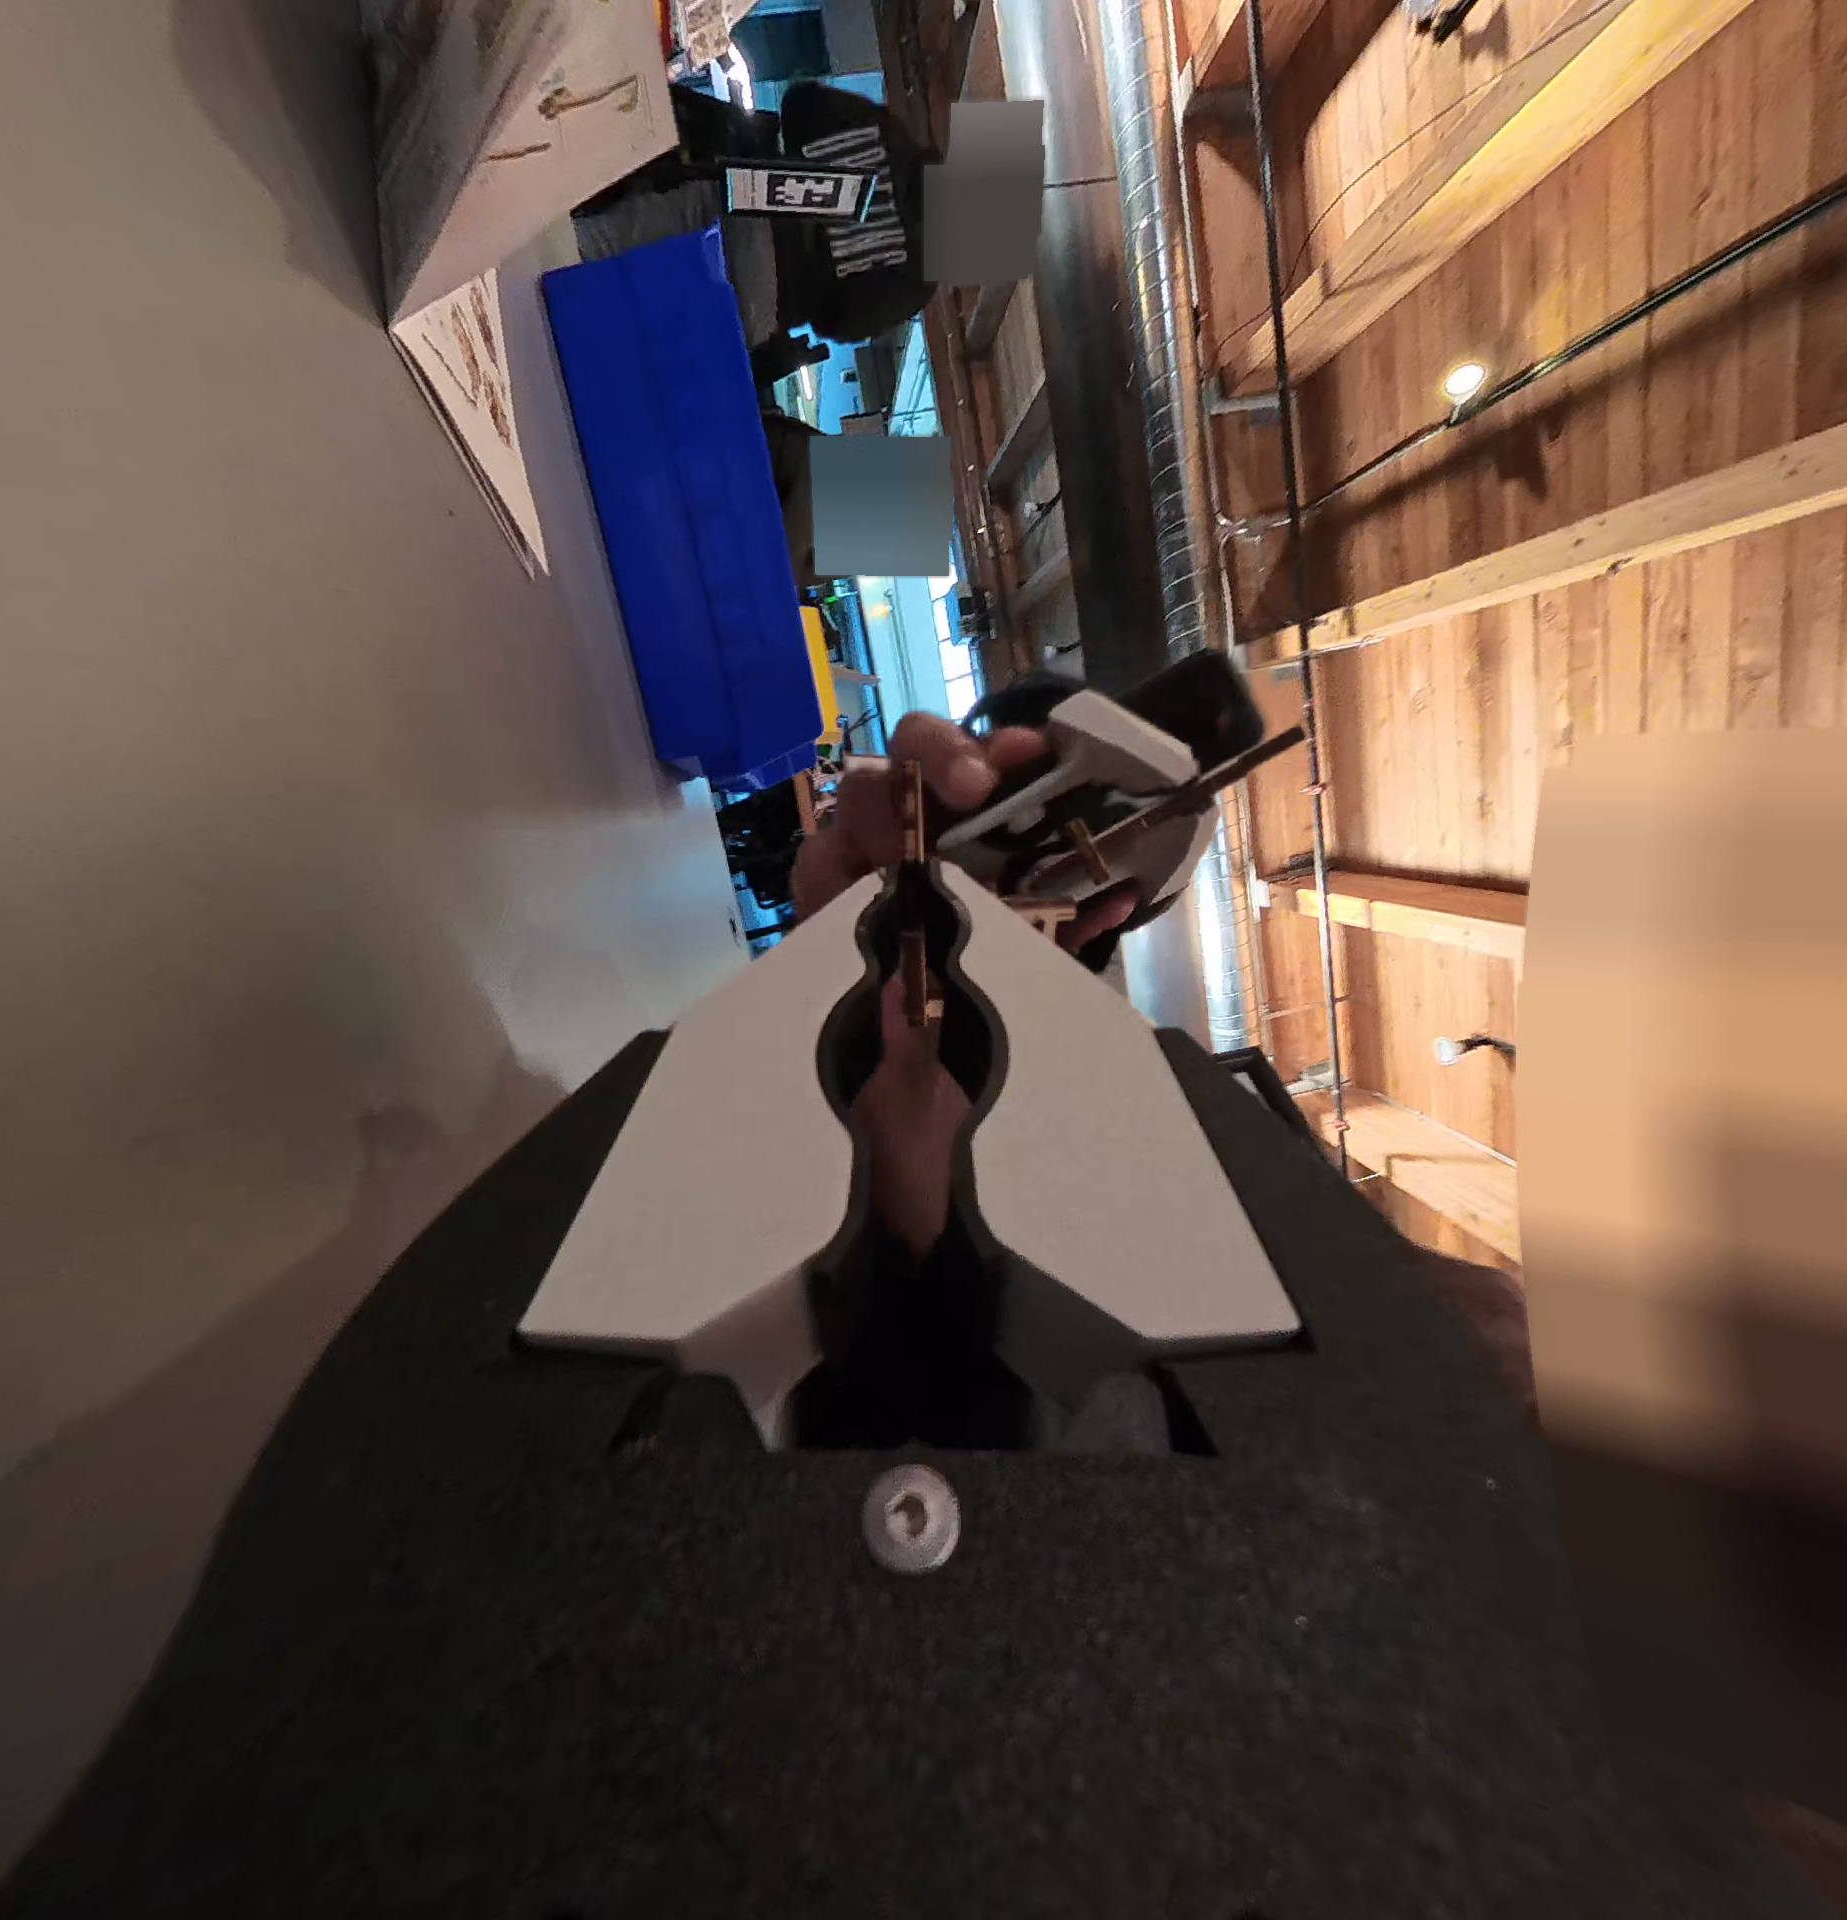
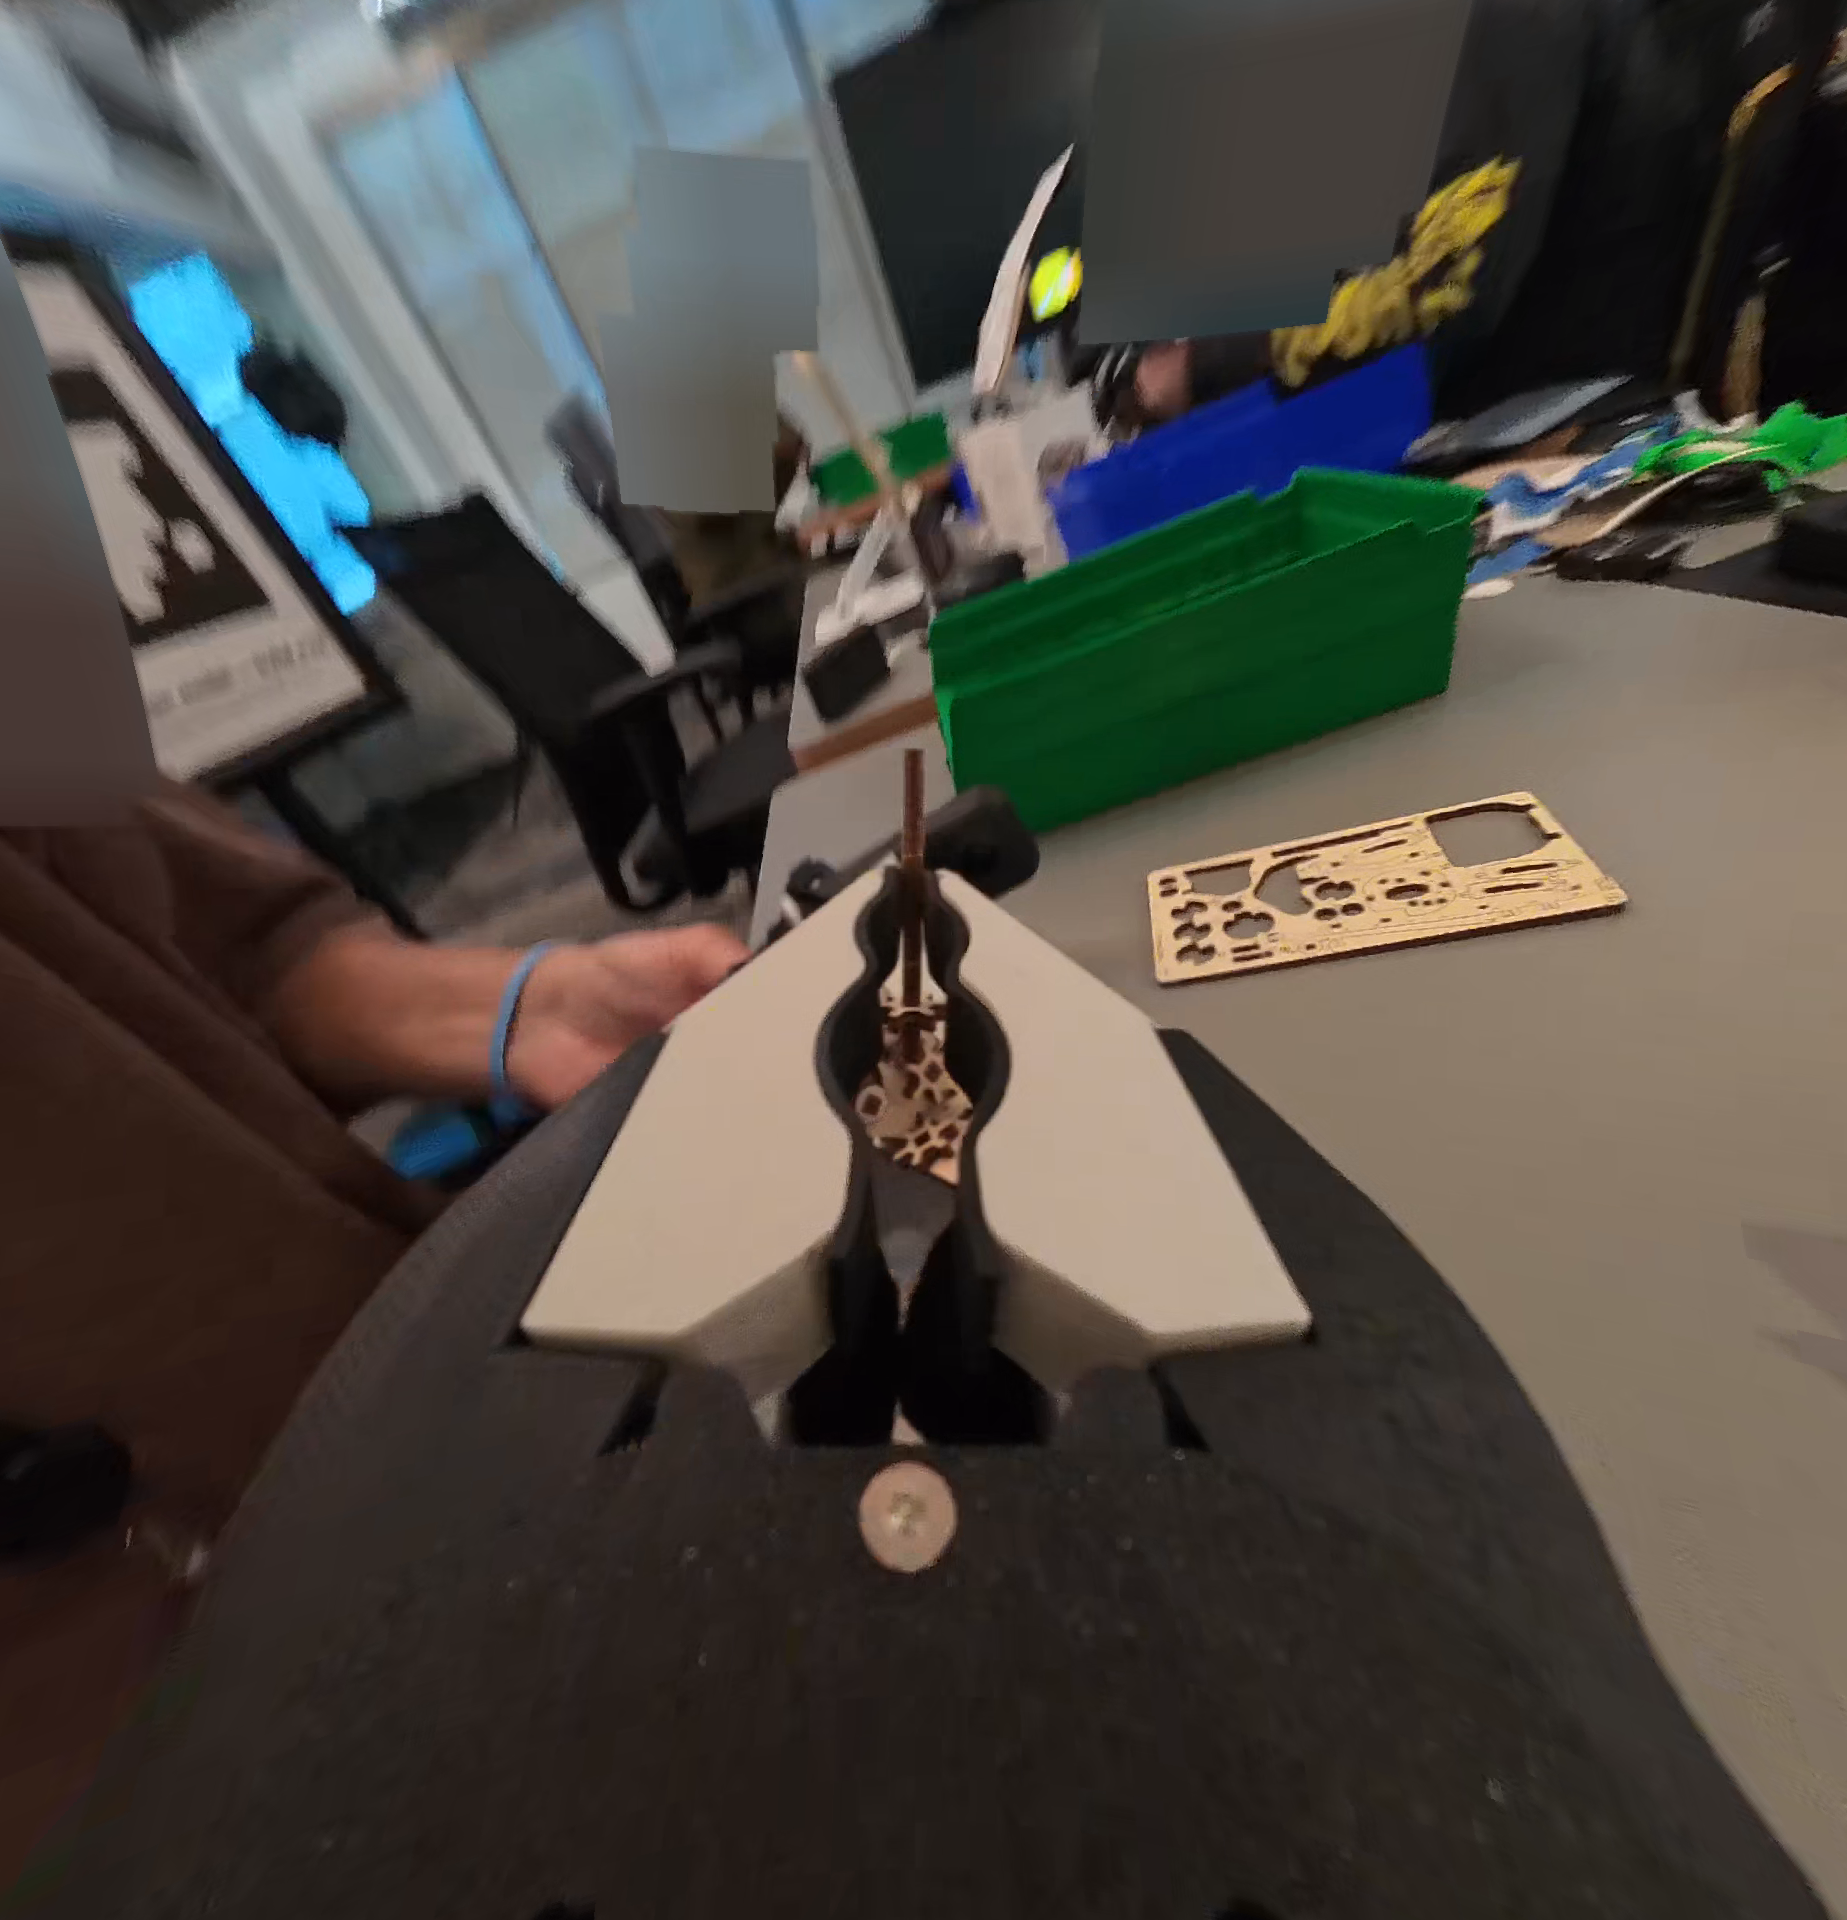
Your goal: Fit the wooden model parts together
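Observation:
In the left wrist view my left gripper (image 1: 911,883) is shut on a thin wooden part (image 1: 912,805), seen edge-on and sticking out past the tips. Just beyond it, my right gripper (image 1: 1044,842) holds a flat wooden part with a dark strip (image 1: 1168,805), and a hand (image 1: 945,764) is beside it. In the right wrist view my right gripper (image 2: 911,883) is shut on a thin dark-edged wooden part (image 2: 913,805). A spotted wooden piece (image 2: 914,1107) shows through the gap between the fingers; I cannot tell whether it is joined to that part.
A cut-out wooden sheet (image 2: 1386,899) lies flat on the grey table (image 2: 1521,1091) to the right. A green bin (image 2: 1199,644) stands behind it, and a blue bin (image 2: 1241,447) farther back. A person's hand with a blue wristband (image 2: 586,997) is at the left. Another blue bin (image 1: 680,499) is in the left wrist view. The gap from one gripper's tips to the other's is roughly 6 centimeters.

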{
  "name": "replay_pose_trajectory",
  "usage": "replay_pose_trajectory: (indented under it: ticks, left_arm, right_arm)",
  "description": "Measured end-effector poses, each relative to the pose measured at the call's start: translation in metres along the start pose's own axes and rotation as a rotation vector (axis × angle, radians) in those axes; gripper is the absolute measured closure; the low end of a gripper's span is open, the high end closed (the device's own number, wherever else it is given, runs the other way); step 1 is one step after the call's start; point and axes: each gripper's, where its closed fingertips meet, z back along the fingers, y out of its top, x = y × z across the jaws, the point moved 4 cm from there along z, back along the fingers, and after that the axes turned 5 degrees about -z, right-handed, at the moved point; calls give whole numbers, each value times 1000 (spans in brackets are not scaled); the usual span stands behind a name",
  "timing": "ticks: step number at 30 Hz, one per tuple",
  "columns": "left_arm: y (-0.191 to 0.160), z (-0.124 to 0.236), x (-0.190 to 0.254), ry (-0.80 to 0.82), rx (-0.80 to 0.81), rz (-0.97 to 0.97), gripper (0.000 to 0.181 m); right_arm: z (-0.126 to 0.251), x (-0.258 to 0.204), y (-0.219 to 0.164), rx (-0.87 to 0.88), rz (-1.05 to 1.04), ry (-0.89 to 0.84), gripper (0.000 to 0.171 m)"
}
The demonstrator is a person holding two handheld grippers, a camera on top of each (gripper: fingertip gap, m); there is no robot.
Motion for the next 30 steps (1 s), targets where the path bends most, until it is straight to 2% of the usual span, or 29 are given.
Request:
replay_pose_trajectory:
  ticks: [4, 8, 15, 24, 30]
  left_arm:
    - [-2, -2, 1, -47, 29, 74, 181]
    - [-2, -1, 2, -66, 50, 118, 181]
    - [-1, 2, 1, -65, 54, 129, 181]
    - [-3, 1, -2, -73, 39, 154, 181]
    - [-7, 0, 1, -108, -27, 176, 181]
  right_arm:
    - [1, -2, -9, 116, -74, -74, 169]
    - [-4, -2, -25, 105, -40, -117, 169]
    - [-4, -4, -24, 80, 49, -125, 168]
    - [-3, 1, -26, 69, 66, -59, 169]
    - [0, -7, -26, 57, 148, 98, 169]
